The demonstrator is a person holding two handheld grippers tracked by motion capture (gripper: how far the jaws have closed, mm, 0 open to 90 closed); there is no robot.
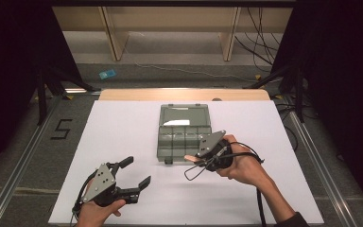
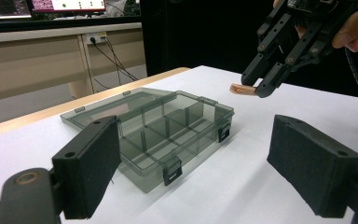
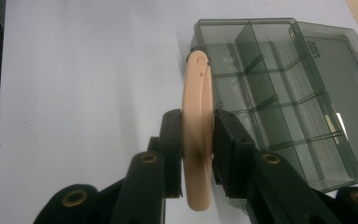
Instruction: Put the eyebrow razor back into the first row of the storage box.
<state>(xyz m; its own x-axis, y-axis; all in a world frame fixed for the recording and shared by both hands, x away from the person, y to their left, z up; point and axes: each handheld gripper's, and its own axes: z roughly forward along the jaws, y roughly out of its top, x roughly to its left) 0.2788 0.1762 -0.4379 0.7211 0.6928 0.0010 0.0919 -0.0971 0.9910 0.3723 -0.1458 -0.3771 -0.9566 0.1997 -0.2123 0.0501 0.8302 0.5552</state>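
Smoky plastic organiser box [image 1: 184, 130], compartments bare

Even overhead light, bright white bench [image 1: 123, 137], dark surrounds, glare on box lid [image 1: 179, 122] beyond right tool [image 1: 192, 160], soft blur throughout.

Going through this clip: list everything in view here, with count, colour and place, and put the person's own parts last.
Compartment box: one, clear smoky grey, lid open flat, middle of the table; its compartments look empty.
Peach piece: one, flat and elongated, clamped between the right gripper's jaws, above the table by the box's near edge.
White table cover: one, spread over the table.
Wooden table edge: one strip, light wood, far side.
Number marking: one, black, on the floor at left.
Blue item: one, on the floor beyond the table; too small to identify.
Left gripper: black, jaws apart, holding nothing, near left of the table.
Right gripper: black, closed on the peach piece.
Hands: two, one on each gripper.
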